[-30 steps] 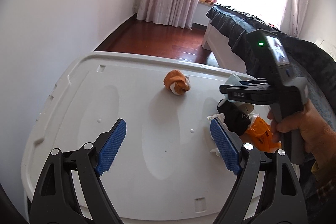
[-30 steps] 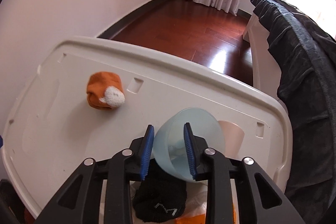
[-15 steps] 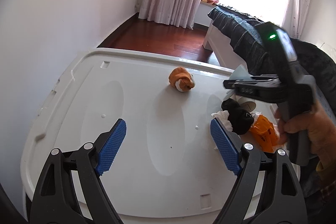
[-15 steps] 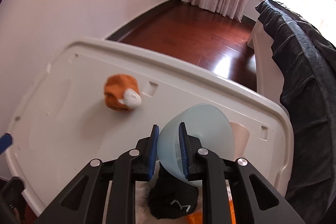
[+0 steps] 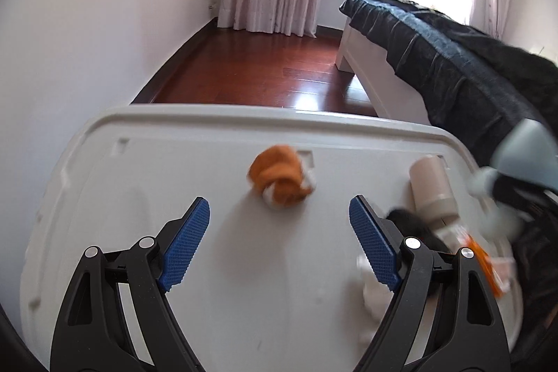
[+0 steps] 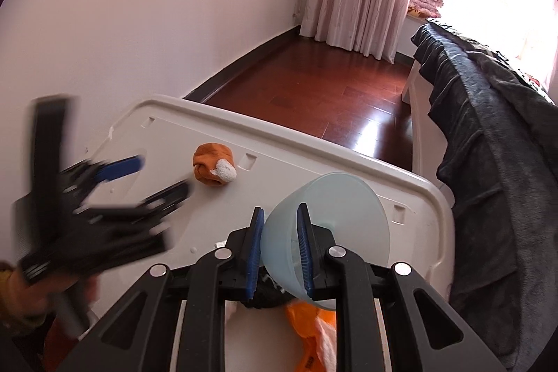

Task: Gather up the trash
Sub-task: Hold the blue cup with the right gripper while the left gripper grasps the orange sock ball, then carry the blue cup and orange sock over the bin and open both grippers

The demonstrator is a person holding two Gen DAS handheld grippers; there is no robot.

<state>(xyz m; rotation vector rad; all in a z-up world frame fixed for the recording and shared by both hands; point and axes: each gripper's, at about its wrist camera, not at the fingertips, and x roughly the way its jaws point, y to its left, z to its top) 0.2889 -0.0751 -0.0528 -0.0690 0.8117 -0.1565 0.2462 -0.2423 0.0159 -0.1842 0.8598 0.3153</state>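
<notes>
My right gripper (image 6: 279,253) is shut on the rim of a pale blue plastic cup (image 6: 334,225), held above the white table (image 6: 314,162); the cup also shows at the right edge of the left wrist view (image 5: 523,156). My left gripper (image 5: 279,243) is open and empty, with an orange and white rolled sock (image 5: 280,185) just ahead between its fingers. The sock also shows in the right wrist view (image 6: 213,169), with the left gripper (image 6: 139,176) blurred beside it. A beige cup (image 5: 432,187) lies on its side at the right.
A black cloth (image 5: 415,225), an orange wrapper (image 5: 484,264) and white tissue (image 5: 373,295) lie at the table's right front. A bed with a dark blanket (image 6: 488,128) stands right. A wall (image 5: 87,40) is left, wood floor (image 5: 279,75) beyond.
My right gripper has lifted the blue cup up and to the right, uncovering the beige cup. My left gripper has moved forward toward the sock.
</notes>
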